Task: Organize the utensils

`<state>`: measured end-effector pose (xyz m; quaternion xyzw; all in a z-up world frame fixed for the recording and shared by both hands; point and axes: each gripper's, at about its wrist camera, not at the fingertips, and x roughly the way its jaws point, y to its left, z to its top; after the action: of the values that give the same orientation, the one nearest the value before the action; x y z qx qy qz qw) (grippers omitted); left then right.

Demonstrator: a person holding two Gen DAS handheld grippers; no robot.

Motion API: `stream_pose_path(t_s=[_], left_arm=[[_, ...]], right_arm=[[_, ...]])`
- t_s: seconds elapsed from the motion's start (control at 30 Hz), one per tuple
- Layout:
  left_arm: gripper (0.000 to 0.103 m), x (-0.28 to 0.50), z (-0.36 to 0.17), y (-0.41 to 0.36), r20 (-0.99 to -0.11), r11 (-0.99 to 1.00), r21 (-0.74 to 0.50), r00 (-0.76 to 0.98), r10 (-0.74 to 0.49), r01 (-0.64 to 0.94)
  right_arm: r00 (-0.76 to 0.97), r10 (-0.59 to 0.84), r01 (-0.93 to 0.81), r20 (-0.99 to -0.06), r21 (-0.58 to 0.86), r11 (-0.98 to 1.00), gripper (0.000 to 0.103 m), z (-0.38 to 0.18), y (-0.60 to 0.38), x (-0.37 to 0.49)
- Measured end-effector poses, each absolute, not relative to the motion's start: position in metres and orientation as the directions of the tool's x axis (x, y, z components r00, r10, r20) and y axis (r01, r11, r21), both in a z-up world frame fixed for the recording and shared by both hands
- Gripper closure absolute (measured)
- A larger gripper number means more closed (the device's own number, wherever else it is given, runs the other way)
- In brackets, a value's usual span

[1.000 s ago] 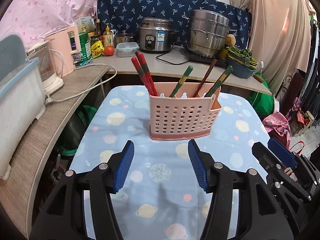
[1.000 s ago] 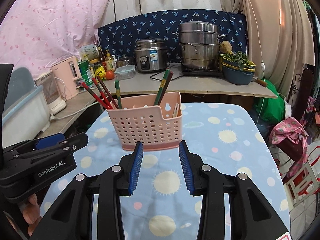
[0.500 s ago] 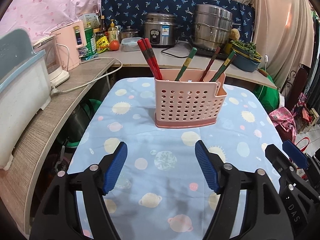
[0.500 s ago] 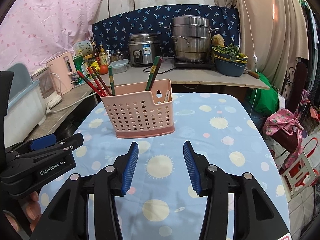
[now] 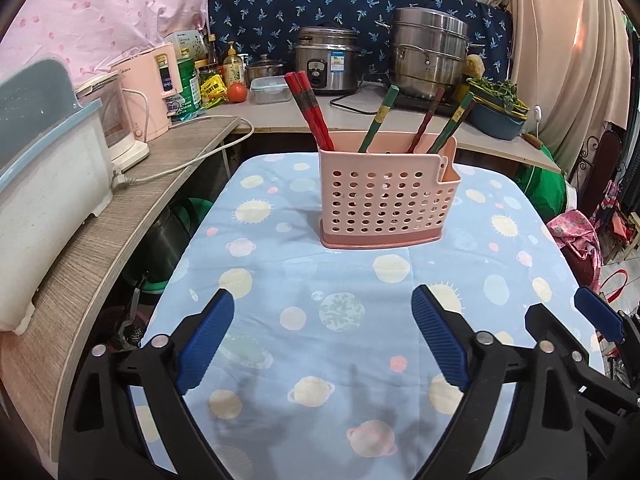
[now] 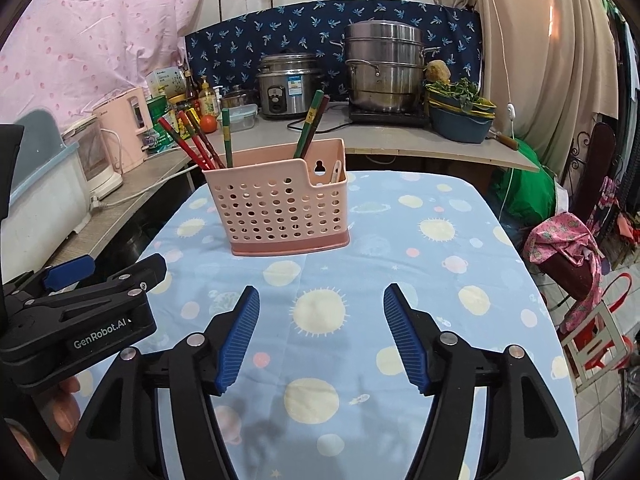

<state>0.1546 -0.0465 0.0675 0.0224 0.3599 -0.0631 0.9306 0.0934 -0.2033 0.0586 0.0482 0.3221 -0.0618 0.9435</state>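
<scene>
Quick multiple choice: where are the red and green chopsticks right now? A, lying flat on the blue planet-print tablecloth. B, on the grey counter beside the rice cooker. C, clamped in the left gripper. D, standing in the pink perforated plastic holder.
D: the red and green chopsticks stand leaning in the pink perforated plastic holder, which sits on the blue planet-print tablecloth, and nothing lies between either gripper's fingers.

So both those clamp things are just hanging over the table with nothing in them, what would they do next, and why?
Probably nothing more than easing away. The chopsticks already stand in the pink holder, the tablecloth around it shows no loose utensil, and both the left gripper and the right gripper are opening with nothing between their jaws. Drawing both back looks like the sensible small move.
</scene>
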Motion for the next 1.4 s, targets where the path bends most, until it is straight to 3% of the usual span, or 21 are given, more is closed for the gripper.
stream_pose_path(t_s=[0.37,1.07,1.13,1.4], left_arm=[[0.01,0.151,0.059,-0.047,-0.685,0.992,0.004,0.724,-0.089,0.126],[0.007,0.149,0.05,-0.043,-0.703,0.996,0.004,0.708,-0.062,0.091],[0.007,0.149,0.05,-0.043,-0.701,0.996,0.009,0.711,-0.057,0.089],[0.007,0.149,0.05,-0.042,-0.695,0.996,0.022,0.717,-0.043,0.081]], right_arm=[[0.778,-0.11,0.178,-0.618,0.049,0.983,0.019,0.053,-0.208,0.09],[0.753,-0.121,0.186,-0.647,0.034,0.982,0.012,0.041,-0.208,0.092],[0.75,-0.124,0.189,-0.65,0.031,0.982,0.006,0.041,-0.208,0.093],[0.733,-0.119,0.198,-0.67,0.043,0.979,0.006,0.037,-0.211,0.093]])
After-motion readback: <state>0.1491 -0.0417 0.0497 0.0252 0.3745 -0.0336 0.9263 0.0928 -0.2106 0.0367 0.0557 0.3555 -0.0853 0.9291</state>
